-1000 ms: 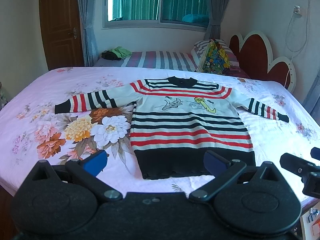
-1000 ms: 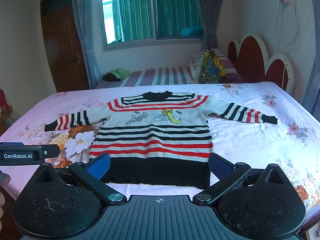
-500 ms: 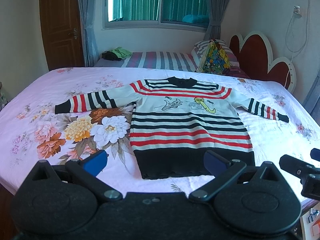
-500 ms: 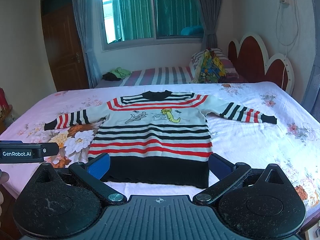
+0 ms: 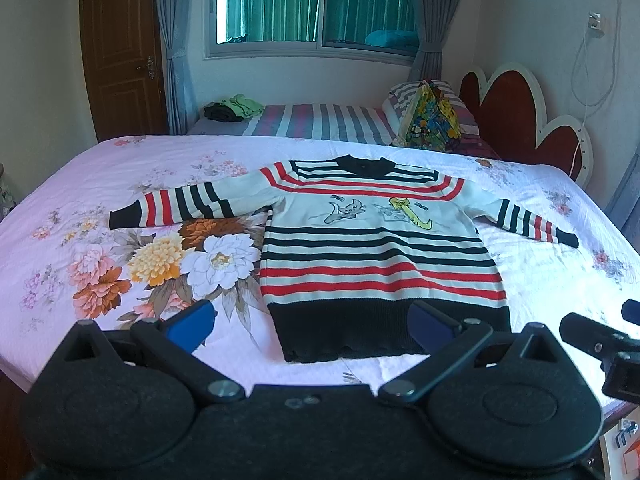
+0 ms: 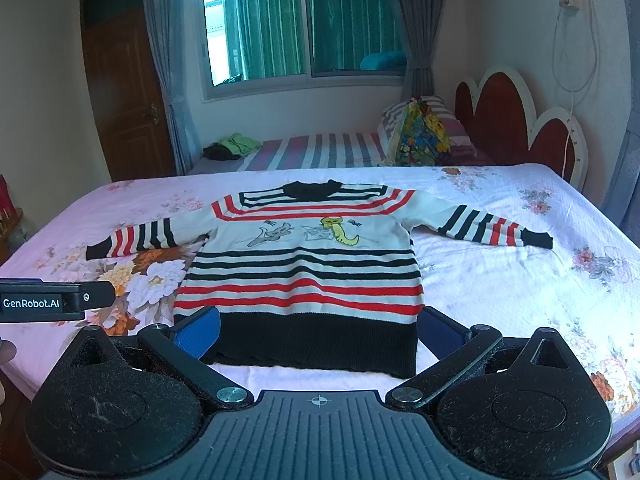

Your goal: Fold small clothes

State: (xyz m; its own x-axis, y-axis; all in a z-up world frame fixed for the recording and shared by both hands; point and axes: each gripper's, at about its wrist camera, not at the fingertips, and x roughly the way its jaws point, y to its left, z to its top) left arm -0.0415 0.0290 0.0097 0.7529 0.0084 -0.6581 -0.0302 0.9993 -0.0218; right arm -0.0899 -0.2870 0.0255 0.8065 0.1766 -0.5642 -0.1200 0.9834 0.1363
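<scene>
A small striped sweater (image 5: 376, 248) in white, black and red, with a cartoon print on the chest, lies flat on the bed with both sleeves spread out; it also shows in the right wrist view (image 6: 308, 272). My left gripper (image 5: 312, 326) is open and empty, held above the bed's near edge in front of the sweater's black hem. My right gripper (image 6: 320, 330) is open and empty, also just in front of the hem. Each gripper shows at the side of the other's view.
The bed (image 5: 80, 208) has a pink floral sheet. A second bed (image 5: 312, 120) with a striped cover, folded clothes (image 5: 234, 108) and a colourful bag (image 5: 432, 124) stands behind. A red headboard (image 5: 520, 128) is at the right, a wooden door (image 5: 120, 52) at the far left.
Almost nothing. Both grippers stay open in front of the hem, with only a slight drift of the views.
</scene>
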